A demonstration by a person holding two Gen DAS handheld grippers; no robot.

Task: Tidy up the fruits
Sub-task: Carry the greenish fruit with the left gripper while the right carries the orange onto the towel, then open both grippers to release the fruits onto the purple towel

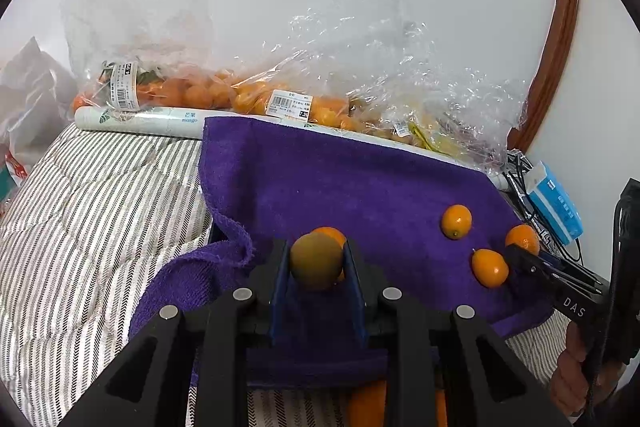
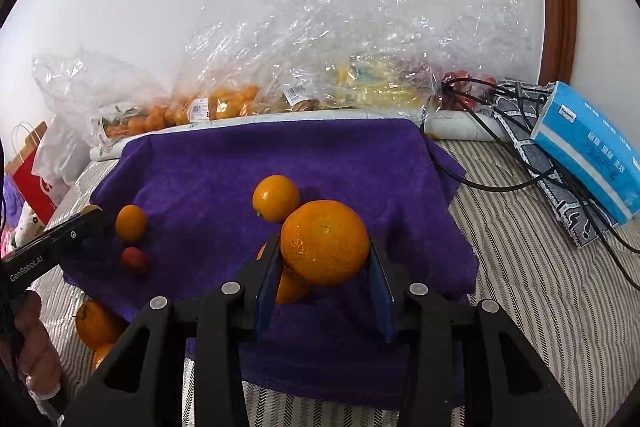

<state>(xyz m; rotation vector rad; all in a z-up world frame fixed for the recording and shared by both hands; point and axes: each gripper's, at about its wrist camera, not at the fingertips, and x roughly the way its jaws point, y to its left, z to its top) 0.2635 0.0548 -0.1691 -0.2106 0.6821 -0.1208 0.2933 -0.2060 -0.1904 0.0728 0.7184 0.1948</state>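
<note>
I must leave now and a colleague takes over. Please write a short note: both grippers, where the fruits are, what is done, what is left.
Left gripper: shut on a small greenish-brown fruit.
Right gripper: shut on a big orange.
Purple towel: several small oranges, e.g., and one small red fruit.
Two more oranges lie off the towel on the striped cover.
Bags at the wall still hold fruit.
Left: place both held fruits, sort the rest.

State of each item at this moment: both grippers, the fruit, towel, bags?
Left gripper: shut on greenish fruit.
Right gripper: shut on big orange.
Loose kumquat: lying on purple towel.
Towel: spread out, rumpled at the left edge.
Fruit bags: lying behind the towel, still full.
</note>
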